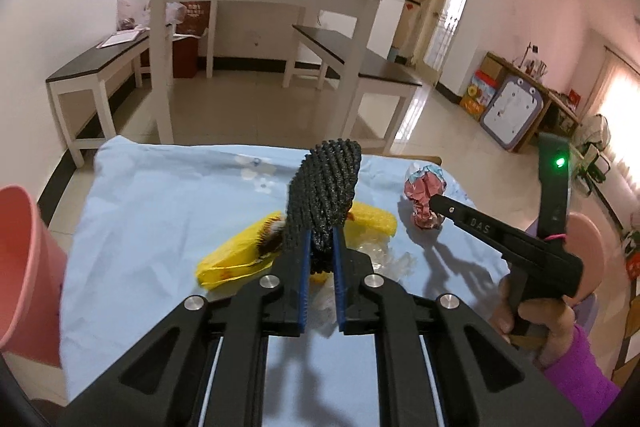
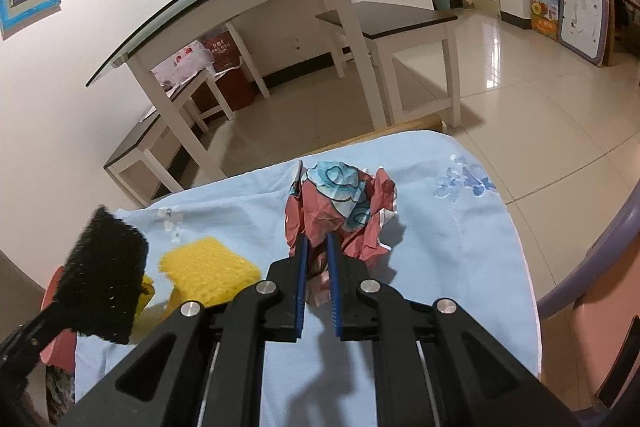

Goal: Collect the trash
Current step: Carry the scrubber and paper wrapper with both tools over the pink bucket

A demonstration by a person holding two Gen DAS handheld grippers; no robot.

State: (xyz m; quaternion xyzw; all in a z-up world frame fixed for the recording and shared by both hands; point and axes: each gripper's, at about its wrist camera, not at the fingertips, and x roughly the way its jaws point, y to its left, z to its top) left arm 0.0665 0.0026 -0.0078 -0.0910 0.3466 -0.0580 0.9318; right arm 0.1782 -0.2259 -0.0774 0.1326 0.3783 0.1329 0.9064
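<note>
I see a pink bin (image 1: 24,267) at the left edge, then my left gripper (image 1: 322,247) squeezing a black scrubby pad (image 1: 324,195) above the yellow wrapper (image 1: 236,259) – and my right gripper (image 2: 316,251) pinching the crumpled paper ball (image 2: 340,207) on the blue cloth (image 2: 460,259).

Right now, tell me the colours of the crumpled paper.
Pinkish red with light blue flowers; the crumpled paper shows best in the right wrist view.

my tongs (image 1: 322,259): black, blue pads | mesh pad (image 1: 326,187): black | paper ball (image 2: 344,215): red, blue-flowered | foam (image 2: 212,269): yellow | desk cloth (image 2: 460,259): pale blue | bin (image 1: 24,267): pink
</note>
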